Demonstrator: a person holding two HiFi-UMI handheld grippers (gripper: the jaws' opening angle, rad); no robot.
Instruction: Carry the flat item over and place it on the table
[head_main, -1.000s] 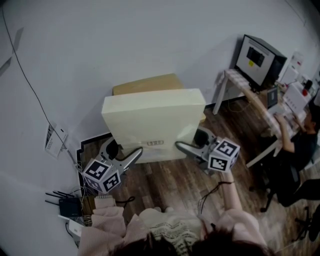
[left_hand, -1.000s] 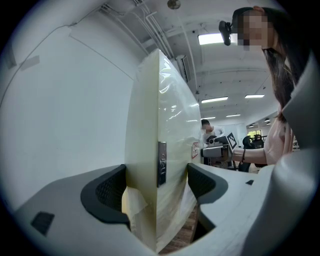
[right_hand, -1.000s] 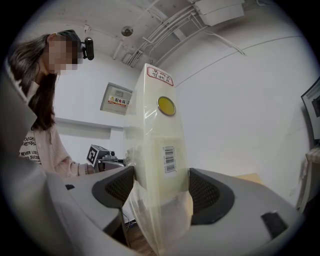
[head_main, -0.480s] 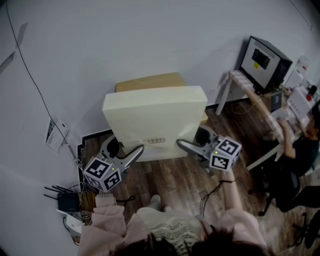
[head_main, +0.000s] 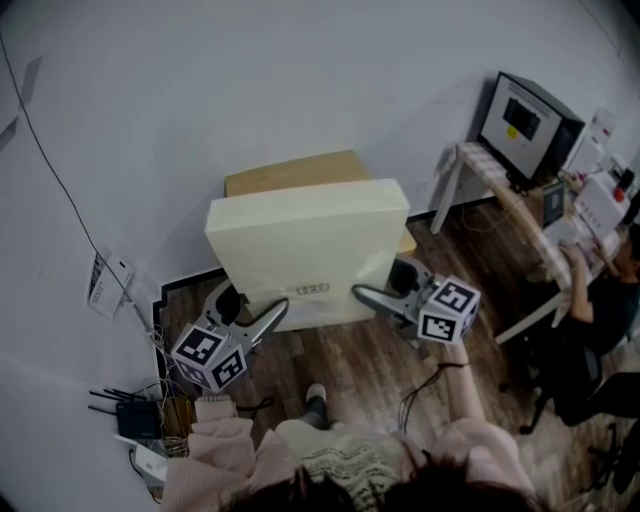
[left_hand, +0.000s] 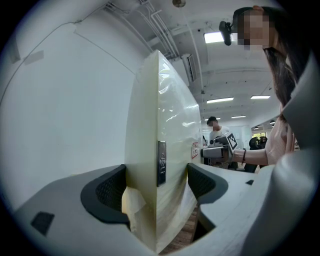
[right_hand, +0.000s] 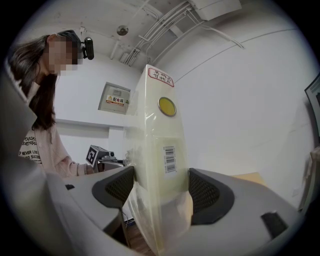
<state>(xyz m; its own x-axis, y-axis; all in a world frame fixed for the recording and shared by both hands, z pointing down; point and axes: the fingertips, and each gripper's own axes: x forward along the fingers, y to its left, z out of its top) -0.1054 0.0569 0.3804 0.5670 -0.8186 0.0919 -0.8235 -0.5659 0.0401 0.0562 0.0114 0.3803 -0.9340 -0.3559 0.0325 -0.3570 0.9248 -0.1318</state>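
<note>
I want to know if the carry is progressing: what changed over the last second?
Little changed. A shoe has come into view on the floor below the box, so the person seems to be stepping forward. The box hardly shifted in the head view. As before, the left claw and right claw stay clamped on the box's lower edge, and the box is upright.

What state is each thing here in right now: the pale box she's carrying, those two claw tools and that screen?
flat box: wrapped in clear film, held clear of the floor by its near edge.
left gripper: shut on the flat box, jaws pressing both faces.
right gripper: shut on the flat box, jaws pressing both faces.
monitor: switched on, picture showing.
</note>
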